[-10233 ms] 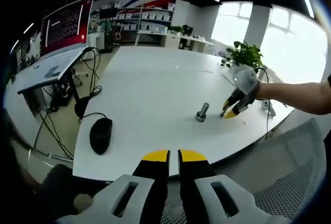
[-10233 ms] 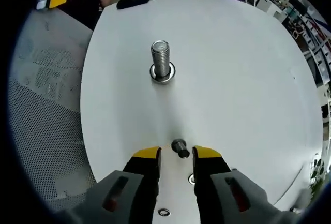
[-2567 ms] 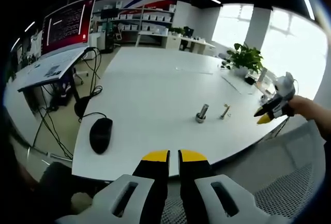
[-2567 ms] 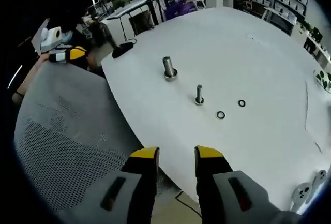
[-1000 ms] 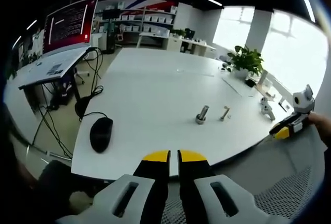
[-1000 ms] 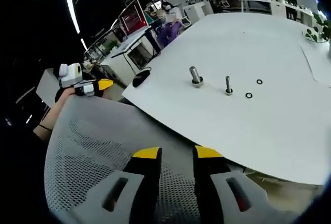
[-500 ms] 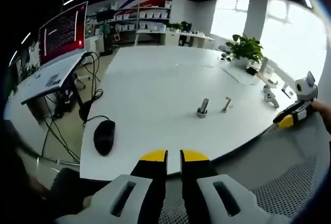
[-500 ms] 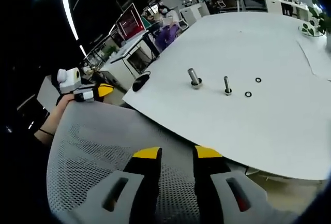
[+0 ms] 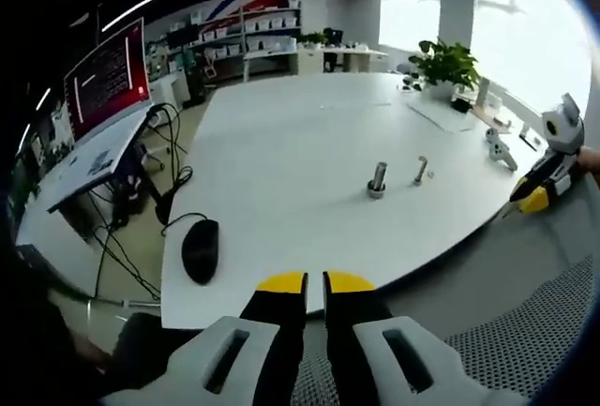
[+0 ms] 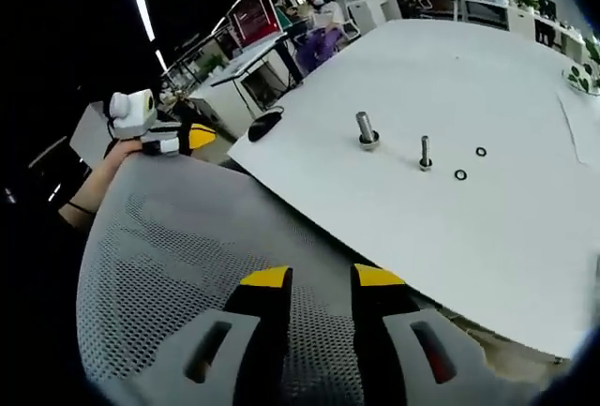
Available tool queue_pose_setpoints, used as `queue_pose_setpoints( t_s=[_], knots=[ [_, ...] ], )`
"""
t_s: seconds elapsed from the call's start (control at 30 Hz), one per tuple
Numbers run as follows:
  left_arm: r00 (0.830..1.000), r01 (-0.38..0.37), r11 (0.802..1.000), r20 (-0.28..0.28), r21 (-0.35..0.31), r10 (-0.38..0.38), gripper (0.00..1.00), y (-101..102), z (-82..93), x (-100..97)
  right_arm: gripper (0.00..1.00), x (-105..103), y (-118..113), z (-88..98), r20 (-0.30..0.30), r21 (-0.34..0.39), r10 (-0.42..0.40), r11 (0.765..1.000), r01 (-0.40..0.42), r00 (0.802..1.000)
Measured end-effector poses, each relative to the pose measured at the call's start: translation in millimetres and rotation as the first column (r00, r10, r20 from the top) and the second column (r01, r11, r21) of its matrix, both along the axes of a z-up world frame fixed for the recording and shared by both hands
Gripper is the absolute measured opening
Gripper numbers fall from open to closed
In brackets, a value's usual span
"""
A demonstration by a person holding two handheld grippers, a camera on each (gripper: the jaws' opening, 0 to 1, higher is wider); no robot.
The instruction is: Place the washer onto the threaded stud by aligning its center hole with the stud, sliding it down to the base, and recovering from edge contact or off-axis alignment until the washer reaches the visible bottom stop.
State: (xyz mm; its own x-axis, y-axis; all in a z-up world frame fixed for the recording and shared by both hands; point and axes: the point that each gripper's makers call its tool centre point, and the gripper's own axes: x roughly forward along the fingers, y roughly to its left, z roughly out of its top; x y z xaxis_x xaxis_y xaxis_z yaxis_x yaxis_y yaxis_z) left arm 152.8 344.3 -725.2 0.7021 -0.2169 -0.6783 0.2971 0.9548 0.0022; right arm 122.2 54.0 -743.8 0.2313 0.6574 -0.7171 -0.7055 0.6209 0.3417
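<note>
A thick threaded stud [image 9: 378,180] [image 10: 365,130] stands upright on the white table [image 9: 281,162] [image 10: 487,228], with a metal ring around its base. A thinner bolt [image 9: 420,171] [image 10: 425,153] stands beside it. Two small dark washers [image 10: 481,152] [image 10: 460,175] lie flat just past the thin bolt. My left gripper [image 9: 315,282] is shut and holds nothing, well back from the table edge; a hand holds it [image 10: 187,137]. My right gripper [image 10: 322,278] is open and empty above a mesh chair back, far from the stud, and appears off the table's right edge [image 9: 534,198].
A black mouse [image 9: 200,248] [image 10: 265,124] with its cable lies near the table's edge. A grey mesh chair [image 10: 159,265] [image 9: 525,331] stands between my grippers and the table. A potted plant [image 9: 445,64] sits at the far side, and a red-lit monitor [image 9: 105,73] on a side desk.
Over ten seconds my right gripper has drawn back from the thin bolt to beyond the table edge, above the chair. Both views have since shifted slightly. The stud, bolt and washers have not moved.
</note>
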Motion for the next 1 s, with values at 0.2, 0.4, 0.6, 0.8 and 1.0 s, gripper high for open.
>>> queue_pose_setpoints(
  t_s=[0.2, 0.4, 0.6, 0.8, 1.0],
  knots=[
    [0.999, -0.024, 1.0, -0.03, -0.008, 0.024, 0.04, 3, -4.0, -3.5, 0.28, 44, -29, -5.3, 0.069, -0.142, 0.057, 0.989, -0.047, 0.996],
    [0.999, -0.029, 1.0, -0.025, 0.001, 0.029, 0.04, 5, -4.1, -3.0, 0.27, 92, -51, -21.8, 0.104, -0.234, 0.075, 0.971, -0.049, 0.992],
    [0.999, -0.015, 1.0, -0.031, 0.009, 0.015, 0.04, 4, -4.9, -4.2, 0.27, 125, -52, -55.4, 0.093, -0.326, 0.146, 0.939, -0.109, 0.985],
    [0.999, -0.009, 1.0, -0.045, 0.008, 0.009, 0.01, 3, -6.6, -5.6, 0.27, 156, -45, -74.7, 0.086, -0.364, 0.166, 0.923, -0.124, 0.982],
    [0.999, -0.008, 1.0, -0.048, 0.012, 0.009, 0.01, 4, -7.4, -5.9, 0.27, 180, -48, -98.4, 0.043, -0.417, 0.163, 0.899, -0.131, 0.986]
  ],
)
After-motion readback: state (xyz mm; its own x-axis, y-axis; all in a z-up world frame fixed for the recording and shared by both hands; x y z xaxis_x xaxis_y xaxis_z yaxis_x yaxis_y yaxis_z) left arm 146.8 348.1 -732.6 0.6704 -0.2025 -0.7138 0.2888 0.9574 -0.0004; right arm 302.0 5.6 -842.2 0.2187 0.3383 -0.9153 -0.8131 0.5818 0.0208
